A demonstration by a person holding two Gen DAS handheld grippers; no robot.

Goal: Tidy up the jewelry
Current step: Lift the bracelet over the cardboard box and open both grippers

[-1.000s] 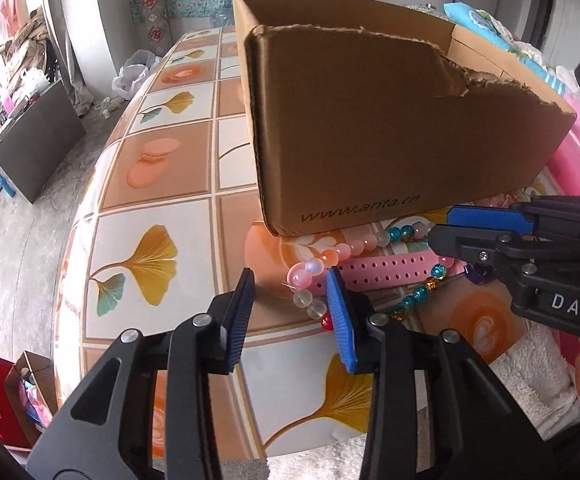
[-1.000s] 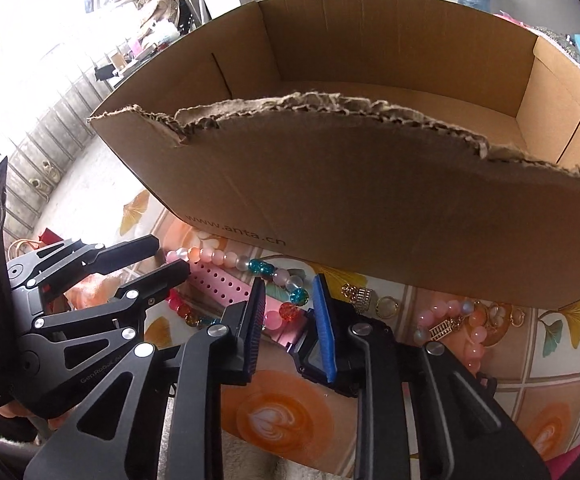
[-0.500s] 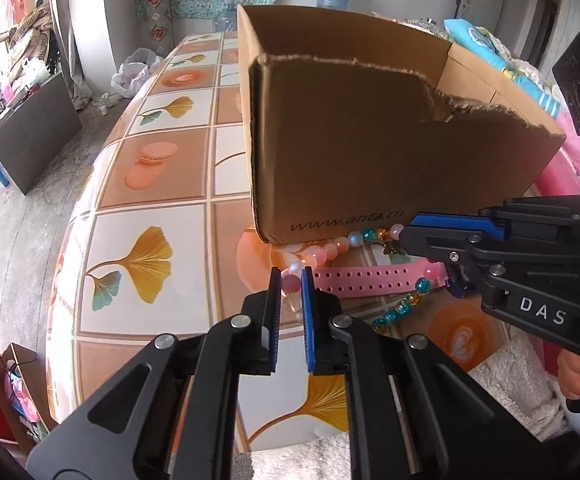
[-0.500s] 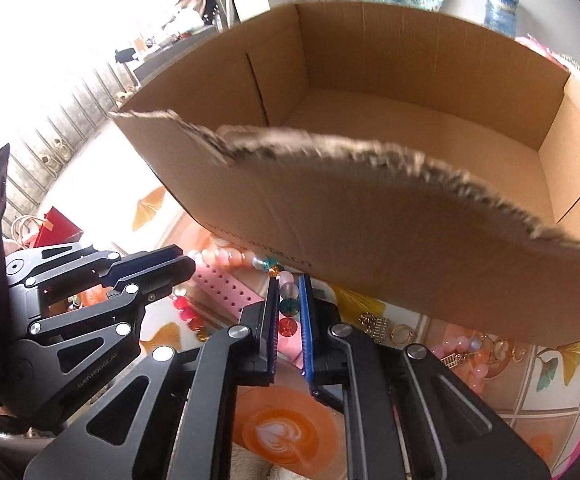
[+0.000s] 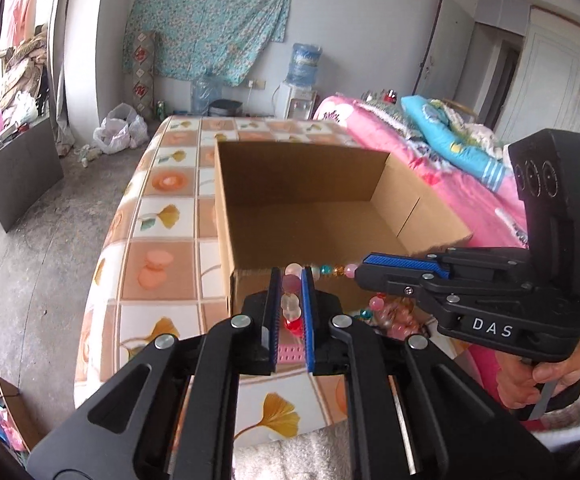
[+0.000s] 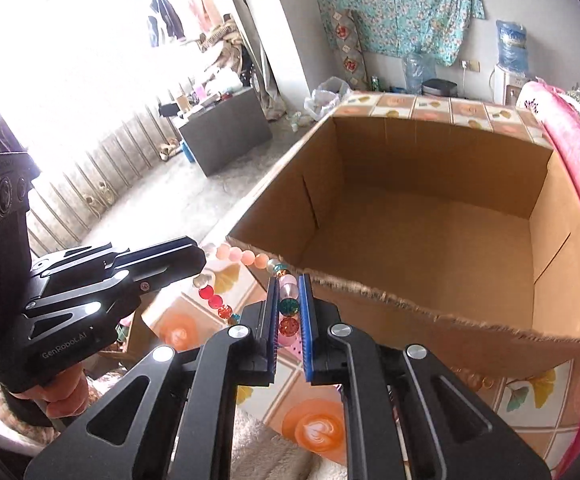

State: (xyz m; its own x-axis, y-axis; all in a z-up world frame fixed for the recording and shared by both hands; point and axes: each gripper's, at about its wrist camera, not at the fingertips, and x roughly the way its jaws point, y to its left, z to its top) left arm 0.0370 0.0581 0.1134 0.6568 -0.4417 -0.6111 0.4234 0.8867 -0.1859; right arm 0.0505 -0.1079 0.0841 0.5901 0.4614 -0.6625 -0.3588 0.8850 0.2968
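Note:
A string of coloured beads [image 5: 330, 270] hangs stretched between both grippers, level with the torn front rim of an open cardboard box [image 5: 314, 216]. My left gripper [image 5: 290, 280] is shut on its pink and clear beads. My right gripper [image 6: 289, 292] is shut on pink, teal and red beads of the bead string [image 6: 241, 257]. In the left wrist view the right gripper [image 5: 364, 270] comes in from the right; in the right wrist view the left gripper [image 6: 199, 258] comes in from the left. The cardboard box [image 6: 430, 232] shows nothing inside. More jewelry [image 5: 390, 314] lies on the table below.
The box stands on a table with a tiled ginkgo-leaf cloth [image 5: 161, 264]. A pink perforated strap [image 5: 290, 354] lies under the grippers. A pink bed [image 5: 450, 176] runs along the right. A hand [image 5: 530, 380] grips the right tool. Bare floor lies to the left.
Both grippers closed on the bead string and rose with it from the table up to the box's rim. The box interior has come into view.

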